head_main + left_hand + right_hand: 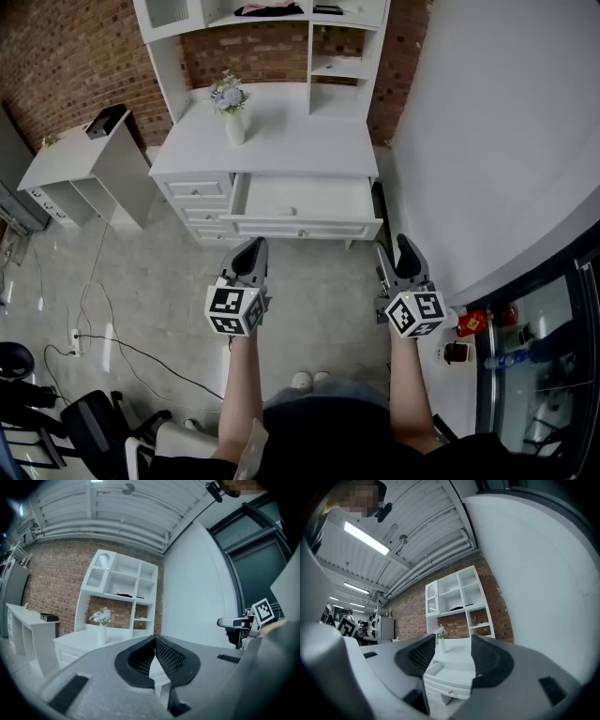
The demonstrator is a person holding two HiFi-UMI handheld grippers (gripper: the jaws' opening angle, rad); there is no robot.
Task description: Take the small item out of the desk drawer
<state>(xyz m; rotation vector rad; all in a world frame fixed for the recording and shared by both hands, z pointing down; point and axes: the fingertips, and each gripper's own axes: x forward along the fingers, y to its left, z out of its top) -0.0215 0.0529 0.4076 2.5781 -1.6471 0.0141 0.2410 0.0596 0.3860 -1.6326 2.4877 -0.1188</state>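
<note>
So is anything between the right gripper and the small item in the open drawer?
Nothing visible. The drawer is pulled open, the small item lies uncovered inside; the right gripper, jaws apart, need only reach over the drawer's front.

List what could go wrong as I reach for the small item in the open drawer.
The small item is pale on the white drawer floor and lies low, so jaws may nudge it away rather than pinch it. The left gripper and right gripper sit short of the drawer front; a low approach could hit that panel. The left one's jaws are together, so only the right, jaws apart, is ready.
</note>
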